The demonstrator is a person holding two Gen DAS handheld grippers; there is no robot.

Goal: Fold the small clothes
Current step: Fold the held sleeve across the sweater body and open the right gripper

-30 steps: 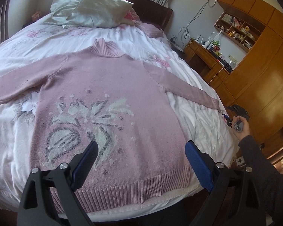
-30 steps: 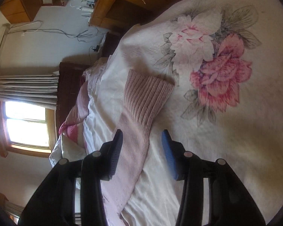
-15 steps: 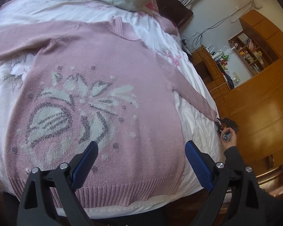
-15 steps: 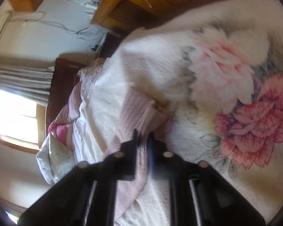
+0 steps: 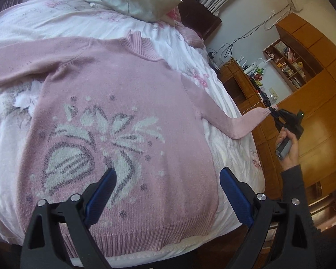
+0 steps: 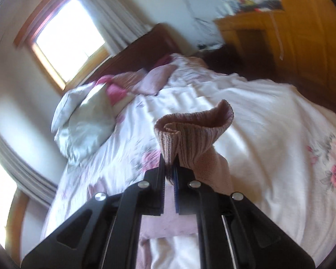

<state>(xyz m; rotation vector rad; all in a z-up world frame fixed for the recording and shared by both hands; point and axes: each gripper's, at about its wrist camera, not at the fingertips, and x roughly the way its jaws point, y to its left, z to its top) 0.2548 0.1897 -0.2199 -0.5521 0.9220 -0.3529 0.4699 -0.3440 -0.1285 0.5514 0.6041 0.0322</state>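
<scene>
So the sweater (image 5: 123, 121) is laid flat, front up, across the bed (image 5: 233, 157), hem toward the left gripper (image 5: 168, 192), which hangs over it with its jaws wide apart and nothing in them. The right gripper (image 6: 169, 170) is clamped on the cuff (image 6: 190, 132) of the sleeve (image 5: 226, 121), and that sleeve is lifted off the bed, with the ribbed end bunched just past its fingertips. The other sleeve (image 5: 33, 60) lies flat, off to the left gripper's far left.

My guess is this is the first sleeve fold. If it were me I'd carry the cuff in a low arc across the chest, toward the flower pattern (image 5: 96, 143), and keep the sleeve lightly taut so it lands straight instead of twisted. The bite looks like it's only on the cuff edge, and knit is stretchy, so a hard tug could pull it free or drag the whole body sideways. The free gripper could press down near the shoulder seam (image 5: 190, 94) just ahead of it, to pin the body while the sleeve comes over. Crease right at the seam and the later folds should stay square.
</scene>
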